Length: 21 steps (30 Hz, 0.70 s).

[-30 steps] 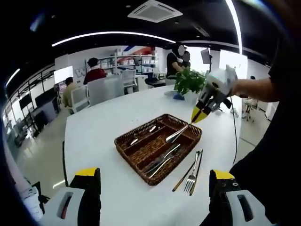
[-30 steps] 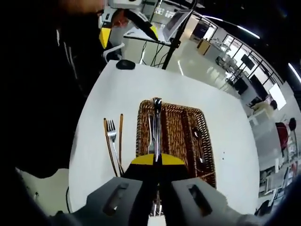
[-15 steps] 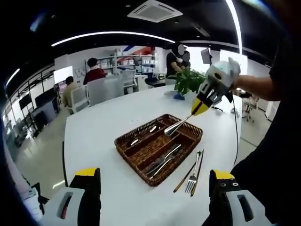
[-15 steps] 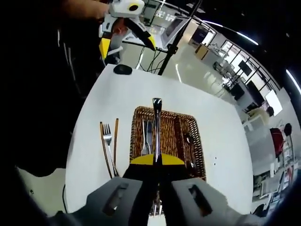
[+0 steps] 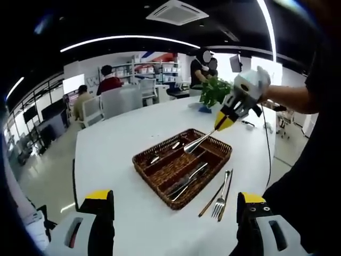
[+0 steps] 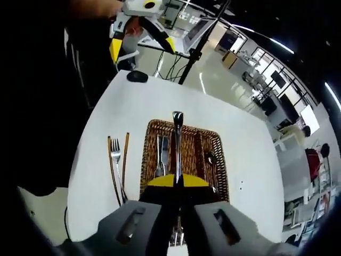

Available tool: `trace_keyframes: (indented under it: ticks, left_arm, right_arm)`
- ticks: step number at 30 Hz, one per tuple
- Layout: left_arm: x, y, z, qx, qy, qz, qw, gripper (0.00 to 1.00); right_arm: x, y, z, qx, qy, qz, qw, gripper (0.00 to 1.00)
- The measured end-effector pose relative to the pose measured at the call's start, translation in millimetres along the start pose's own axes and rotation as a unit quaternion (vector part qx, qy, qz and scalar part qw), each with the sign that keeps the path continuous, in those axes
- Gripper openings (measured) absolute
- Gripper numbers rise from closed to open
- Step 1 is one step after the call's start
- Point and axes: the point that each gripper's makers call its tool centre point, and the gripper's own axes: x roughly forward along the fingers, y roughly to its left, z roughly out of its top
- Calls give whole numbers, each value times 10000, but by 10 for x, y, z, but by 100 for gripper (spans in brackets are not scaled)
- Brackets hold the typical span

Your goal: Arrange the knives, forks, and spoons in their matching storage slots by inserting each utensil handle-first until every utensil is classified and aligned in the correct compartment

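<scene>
The right gripper (image 6: 177,184) is clamping a silver steel fork (image 6: 177,144) handle-forward above the brown wicker tray (image 6: 149,140), risking a wrong-slot drop, while the left gripper (image 5: 170,224) is gaping empty.

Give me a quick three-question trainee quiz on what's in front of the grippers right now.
1. True or false: the right gripper is shut on a fork, held above the wicker tray.
2. Which lies on the white table beside the tray? A) a fork between two chopsticks B) a plate C) a cup
3. Fill in: the left gripper is ____ and holds nothing.

Key: 1 true; the tines show behind the gripper in the right gripper view. 2 A; the loose fork lies between the chopsticks. 3 open.
</scene>
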Motion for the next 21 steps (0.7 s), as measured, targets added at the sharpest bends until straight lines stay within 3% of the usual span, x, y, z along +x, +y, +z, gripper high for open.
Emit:
trace_keyframes:
  ticks: [21]
  left_arm:
    - [23,92,-30,-59,34,77,9999,100]
  right_arm:
    - [199,-257,-24,-198,14,13,9998,0]
